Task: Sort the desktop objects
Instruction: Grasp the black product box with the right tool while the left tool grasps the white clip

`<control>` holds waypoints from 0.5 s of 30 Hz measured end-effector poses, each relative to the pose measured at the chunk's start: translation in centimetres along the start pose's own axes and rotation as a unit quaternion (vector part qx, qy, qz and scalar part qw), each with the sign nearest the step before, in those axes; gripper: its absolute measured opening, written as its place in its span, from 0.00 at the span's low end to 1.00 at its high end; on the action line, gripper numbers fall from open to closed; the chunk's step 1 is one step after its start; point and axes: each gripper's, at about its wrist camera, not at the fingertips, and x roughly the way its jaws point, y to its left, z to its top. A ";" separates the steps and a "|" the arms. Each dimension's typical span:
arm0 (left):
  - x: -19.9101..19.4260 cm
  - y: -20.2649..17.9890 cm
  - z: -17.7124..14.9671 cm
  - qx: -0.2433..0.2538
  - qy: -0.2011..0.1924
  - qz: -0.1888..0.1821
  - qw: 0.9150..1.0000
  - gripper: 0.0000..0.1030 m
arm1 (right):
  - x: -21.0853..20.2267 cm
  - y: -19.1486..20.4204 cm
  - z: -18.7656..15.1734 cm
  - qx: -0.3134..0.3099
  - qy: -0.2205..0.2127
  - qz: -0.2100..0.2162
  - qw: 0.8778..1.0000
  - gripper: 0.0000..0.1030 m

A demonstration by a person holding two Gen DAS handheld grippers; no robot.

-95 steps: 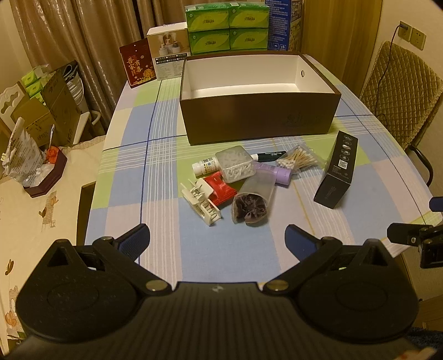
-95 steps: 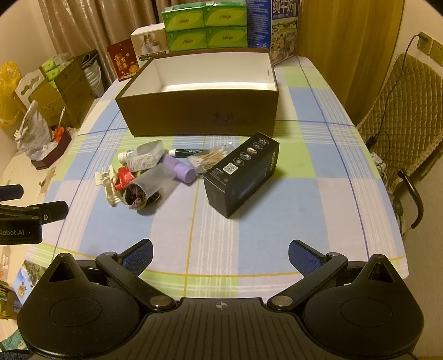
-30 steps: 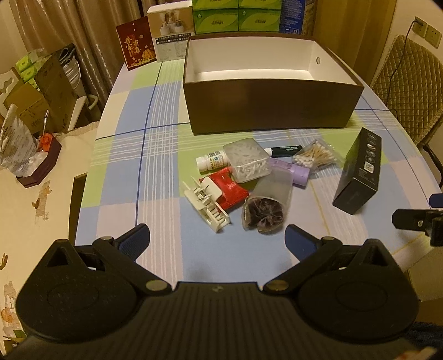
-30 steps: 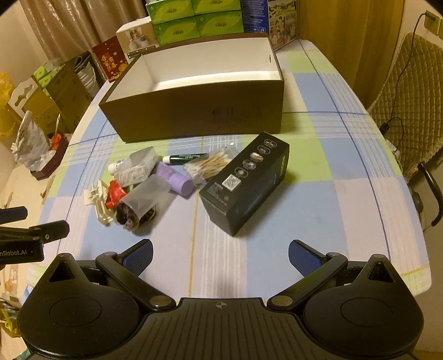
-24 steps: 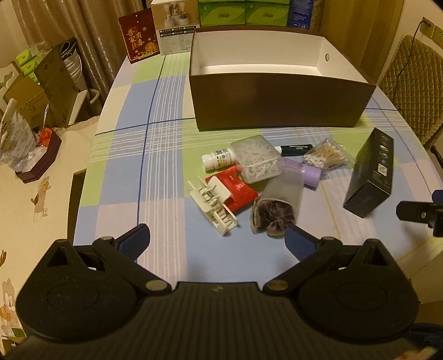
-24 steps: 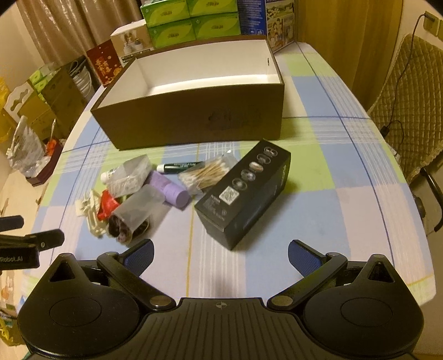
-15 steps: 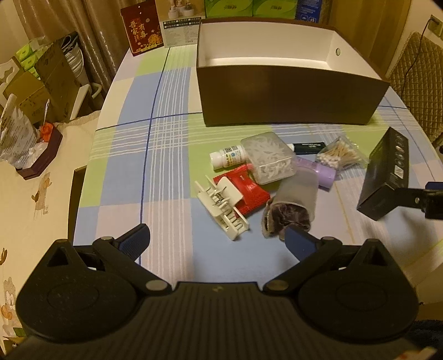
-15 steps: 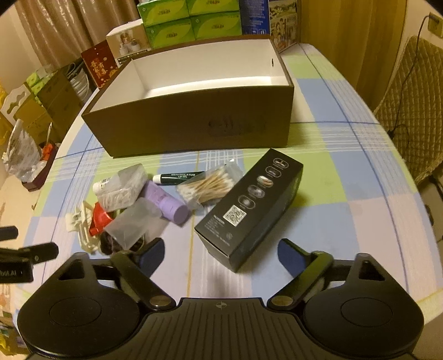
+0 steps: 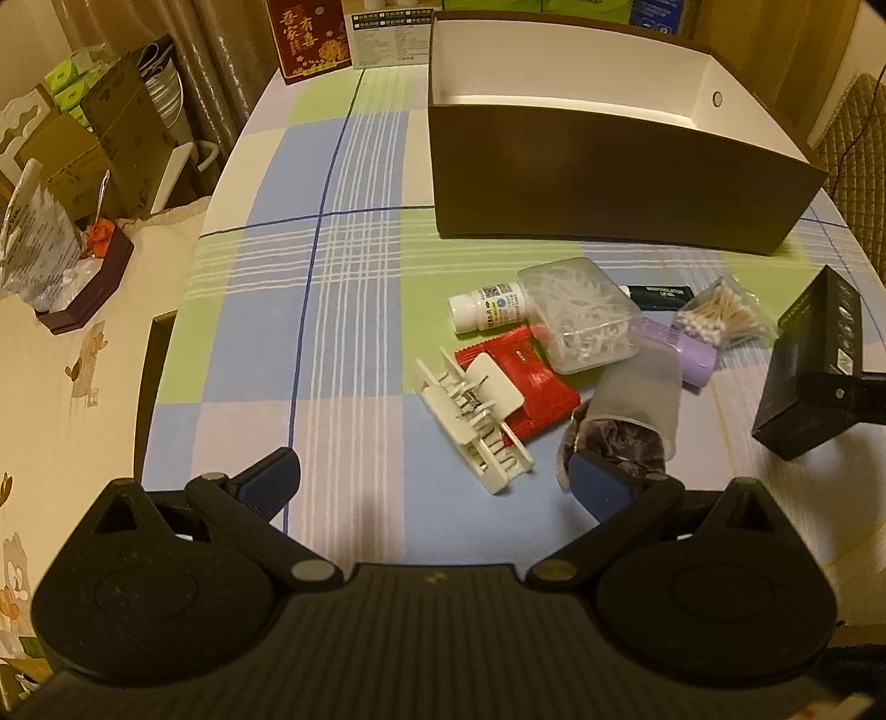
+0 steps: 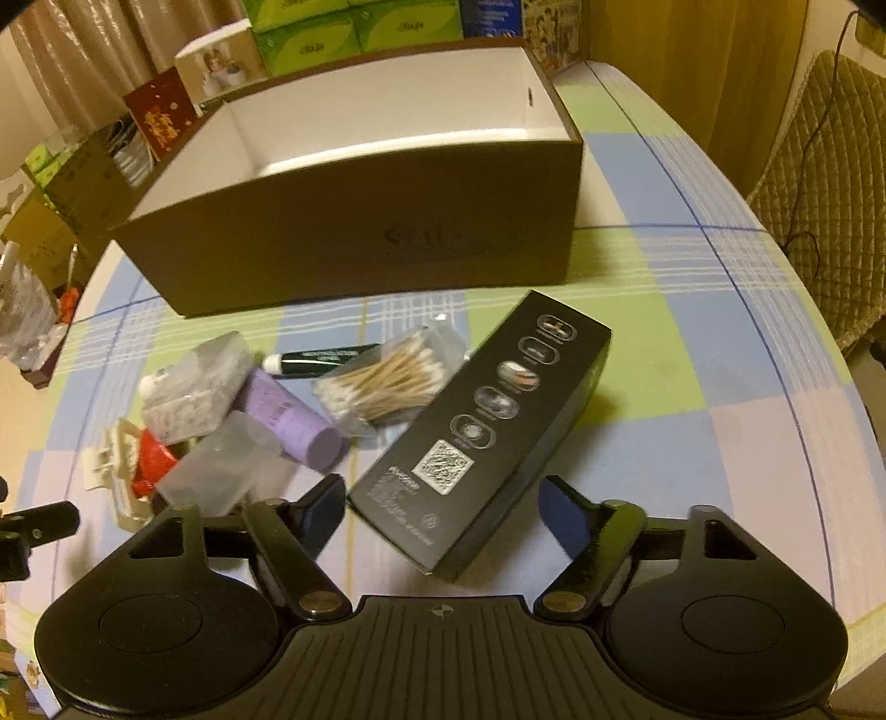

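Two handheld grippers point down at a checked blue, green and lilac tabletop (image 9: 354, 266).

The right gripper (image 10: 443, 507) has its jaws closing around the near end of a long black cardboard box printed with round icons and a code square (image 10: 487, 426). The box end lies between the two blue pads; a gap shows on each side, so the pads do not yet press it.

The left gripper (image 9: 437, 482) has its jaws spread wide with nothing between them. Just ahead of them lies a cream plastic hair claw clip (image 9: 470, 421), resting partly on a red foil sachet (image 9: 526, 376). The right-hand pad sits over the mouth of a frosted plastic tube holding something dark and crumpled (image 9: 631, 410).

Beyond those, in a loose pile, are a clear plastic box of white picks (image 9: 581, 313), a small white bottle (image 9: 487, 307), a lilac cylinder (image 9: 686, 349), a dark green tube (image 9: 662, 296) and a clear bag of cotton buds (image 9: 720, 318).

Farther from both sets of jaws stands a large open brown cardboard box with a white inside (image 10: 354, 243), nothing visible in it. Behind it are green tissue packs (image 10: 354, 27) and a red card (image 9: 307, 39).
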 end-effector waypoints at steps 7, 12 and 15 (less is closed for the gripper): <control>1.4 -0.1 0.5 -0.009 0.001 0.000 1.000 0.99 | 0.0 -2.1 0.7 -0.018 0.011 -0.013 1.000 0.51; 2.5 -0.1 1.0 -0.024 -0.008 -0.003 1.000 0.94 | 0.1 -5.1 1.3 -0.009 0.010 -0.051 0.999 0.48; 3.5 -0.1 1.2 -0.033 -0.010 -0.001 0.999 0.88 | 0.0 -6.9 1.8 0.005 0.009 -0.055 0.998 0.48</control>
